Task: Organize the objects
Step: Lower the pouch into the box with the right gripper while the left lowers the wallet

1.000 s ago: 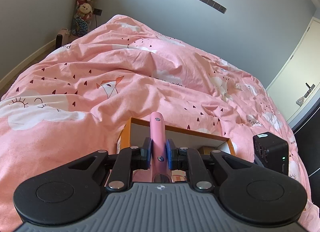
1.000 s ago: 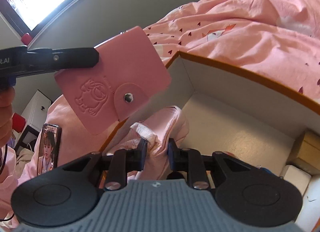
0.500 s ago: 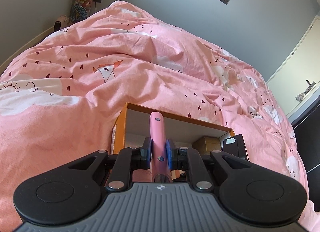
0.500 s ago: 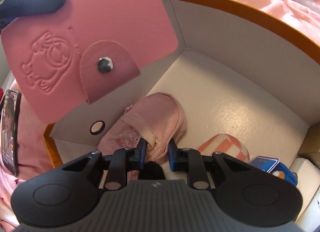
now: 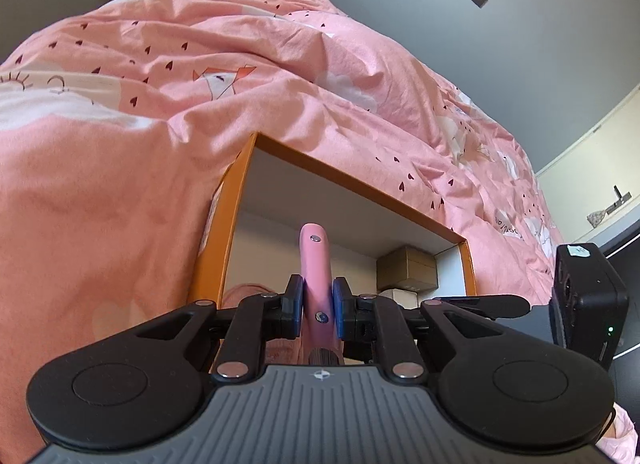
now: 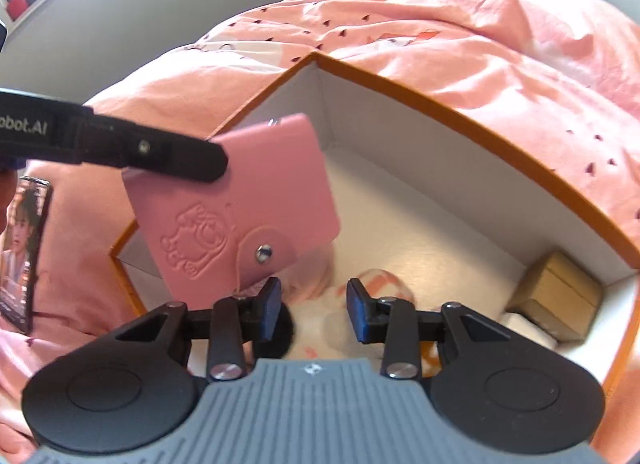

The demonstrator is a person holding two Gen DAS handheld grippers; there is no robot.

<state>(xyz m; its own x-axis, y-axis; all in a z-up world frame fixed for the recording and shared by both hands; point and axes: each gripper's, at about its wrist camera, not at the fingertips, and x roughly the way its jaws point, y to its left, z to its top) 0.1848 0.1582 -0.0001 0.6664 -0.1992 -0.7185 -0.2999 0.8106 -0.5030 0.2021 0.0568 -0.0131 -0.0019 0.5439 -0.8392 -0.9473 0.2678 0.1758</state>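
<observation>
My left gripper [image 5: 316, 306] is shut on a pink snap wallet [image 5: 315, 264], edge-on in the left wrist view. In the right wrist view the wallet [image 6: 236, 204] hangs from a left finger [image 6: 160, 152] over the near left corner of the orange-rimmed white box [image 6: 460, 112]. My right gripper [image 6: 314, 310] is open and empty above the box floor. A black round thing [image 6: 276, 334], pink fabric and a white-orange item [image 6: 380, 284] lie below it, blurred.
The box [image 5: 236, 200] sits on a pink duvet [image 5: 140, 112]. A brown cardboard box [image 6: 560, 296] and a white block [image 6: 524, 324] stand in its right corner. A photo card [image 6: 20, 248] lies on the bed at left. The right gripper's body [image 5: 584, 300] shows at right.
My right gripper has opened and let go of the black round thing, then pulled back. My left gripper has lowered the wallet toward the box.
</observation>
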